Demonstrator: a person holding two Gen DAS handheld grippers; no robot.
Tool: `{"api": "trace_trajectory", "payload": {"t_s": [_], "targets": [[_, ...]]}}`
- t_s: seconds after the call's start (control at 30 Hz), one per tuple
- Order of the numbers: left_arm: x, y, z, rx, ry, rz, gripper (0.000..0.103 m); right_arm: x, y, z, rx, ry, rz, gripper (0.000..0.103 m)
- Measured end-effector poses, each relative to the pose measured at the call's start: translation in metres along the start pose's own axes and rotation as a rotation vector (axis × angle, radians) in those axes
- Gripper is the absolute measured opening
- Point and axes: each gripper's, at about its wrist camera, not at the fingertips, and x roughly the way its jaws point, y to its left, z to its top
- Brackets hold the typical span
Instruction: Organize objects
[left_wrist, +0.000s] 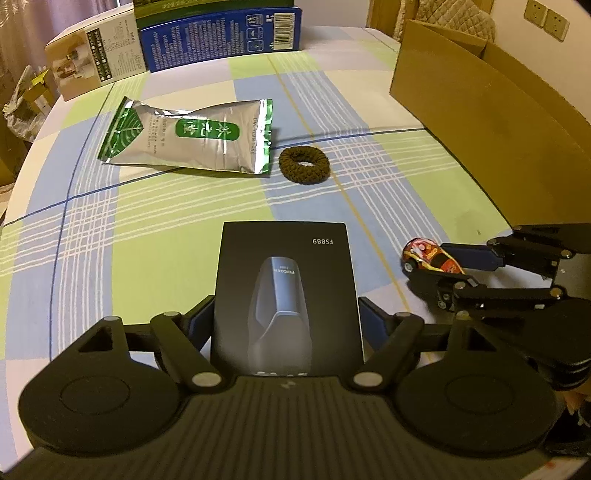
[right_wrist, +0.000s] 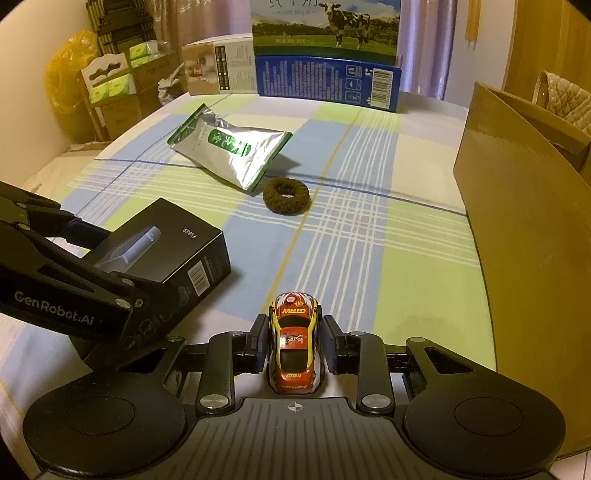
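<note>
A black shaver box (left_wrist: 284, 266) marked FS889 lies on the checked tablecloth (left_wrist: 147, 221). My left gripper (left_wrist: 287, 317) is shut on it, one blue-padded finger against each long side. The same black box (right_wrist: 177, 247) shows at the left of the right wrist view, with the left gripper (right_wrist: 107, 258) clamped on its near end. A small red and yellow toy car (right_wrist: 293, 339) sits nose forward between the fingers of my right gripper (right_wrist: 295, 343), which is shut on its sides. In the left wrist view the toy car (left_wrist: 430, 254) and the right gripper (left_wrist: 439, 266) are at the right.
A silver and green pouch (left_wrist: 188, 136) and a brown hair scrunchie (left_wrist: 303, 164) lie mid-table. An open cardboard box (left_wrist: 480, 122) stands along the right side. A blue milk carton (left_wrist: 221, 37) and a beige box (left_wrist: 96, 55) stand at the far edge. Stacked boxes sit off the table at far left.
</note>
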Motion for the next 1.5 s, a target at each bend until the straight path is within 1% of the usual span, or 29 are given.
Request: {"api": "trace_trajectory", "payload": {"t_s": [0.07,0.17,0.33,0.57,0.93,1.07,1.23,1.5], "targets": [[-0.004,0.000,0.000,-0.005,-0.005,0.007,0.076,-0.002,-0.001,0.001,0.003,-0.007,0.000,0.027],[-0.013,0.003,0.000,-0.032,-0.015,-0.002,0.076,-0.008,-0.002,0.001,0.010,-0.015,0.003,0.027],[-0.033,0.000,-0.001,-0.054,-0.039,0.013,0.076,-0.027,-0.003,0.001,0.039,-0.034,0.001,0.027],[-0.068,-0.016,-0.006,-0.095,-0.085,0.006,0.076,-0.069,-0.006,-0.005,0.085,-0.059,-0.004,0.027],[-0.121,-0.049,-0.032,-0.158,-0.140,-0.017,0.076,-0.142,-0.002,-0.015,0.086,-0.137,-0.021,0.027],[-0.133,-0.062,-0.039,-0.143,-0.142,-0.018,0.076,-0.159,-0.004,-0.023,0.093,-0.143,-0.034,0.027],[-0.138,-0.079,-0.046,-0.122,-0.124,-0.019,0.076,-0.175,-0.008,-0.032,0.113,-0.150,-0.045,0.027],[-0.145,-0.102,-0.046,-0.096,-0.128,-0.041,0.076,-0.193,-0.016,-0.036,0.119,-0.166,-0.057,0.027]]}}
